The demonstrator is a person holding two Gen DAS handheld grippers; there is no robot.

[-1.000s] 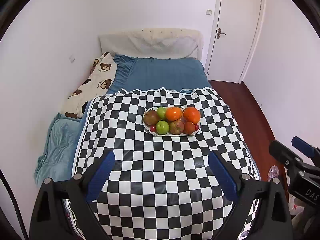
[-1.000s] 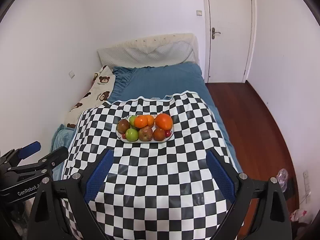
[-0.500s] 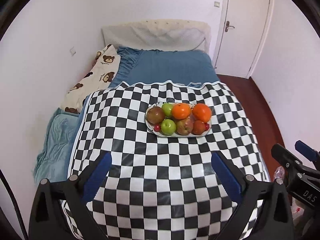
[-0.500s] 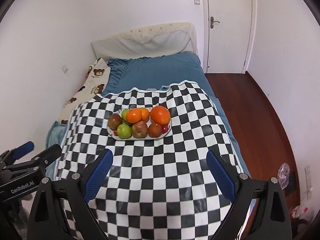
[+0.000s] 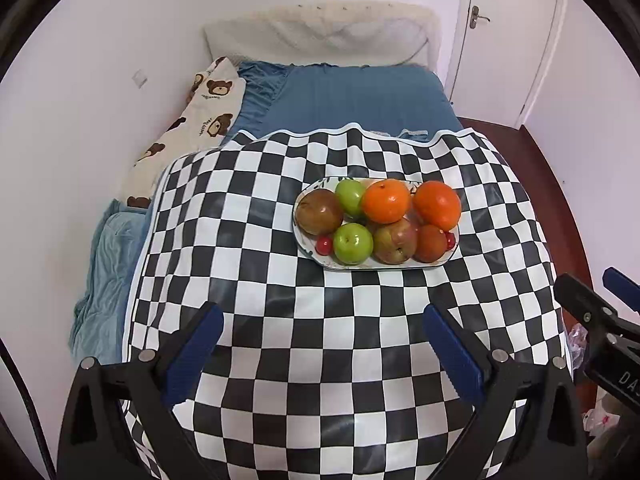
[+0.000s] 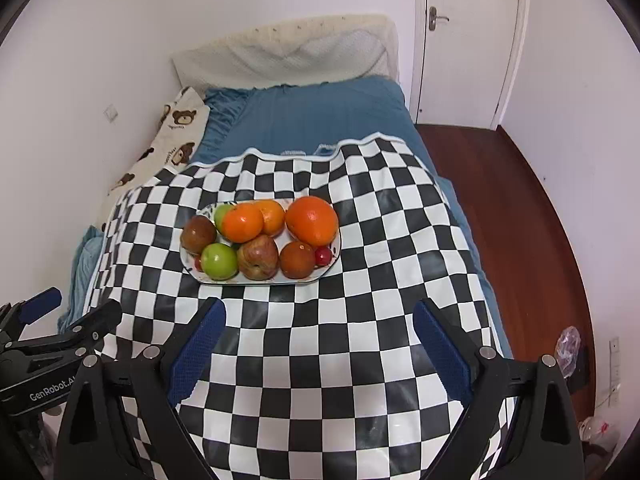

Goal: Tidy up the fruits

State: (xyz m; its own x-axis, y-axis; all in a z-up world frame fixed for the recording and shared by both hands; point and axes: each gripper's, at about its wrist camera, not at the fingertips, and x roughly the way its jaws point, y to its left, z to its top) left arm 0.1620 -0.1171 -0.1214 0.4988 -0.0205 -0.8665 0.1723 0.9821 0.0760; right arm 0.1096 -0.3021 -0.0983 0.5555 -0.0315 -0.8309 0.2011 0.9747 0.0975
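Note:
A white oval plate [image 5: 360, 267] piled with fruit sits on the checkered cloth [image 5: 320, 360] covering the bed. On it lie two oranges [image 5: 386, 202], two green apples [image 5: 353, 243], a brown fruit [image 5: 319, 212], a red-yellow apple [image 5: 395, 241] and small red cherries [image 5: 324, 245]. My left gripper [image 5: 320, 316] hangs open over the cloth, short of the plate, nothing between its fingers. In the right wrist view the same plate [image 6: 224, 281] lies ahead of my right gripper [image 6: 318, 308], which is also open and holds nothing.
Blue bedding [image 5: 360, 100], a bear-print pillow [image 5: 200, 120] and a white headboard cushion [image 5: 320, 32] lie beyond the cloth. A white wall runs along the left side. Wooden floor [image 6: 500, 200] and a white door [image 6: 468, 40] are on the right.
Both grippers have come down and forward toward the plate, so the fruit looks larger and nearer. The left jaws stand slightly wider than a second ago.

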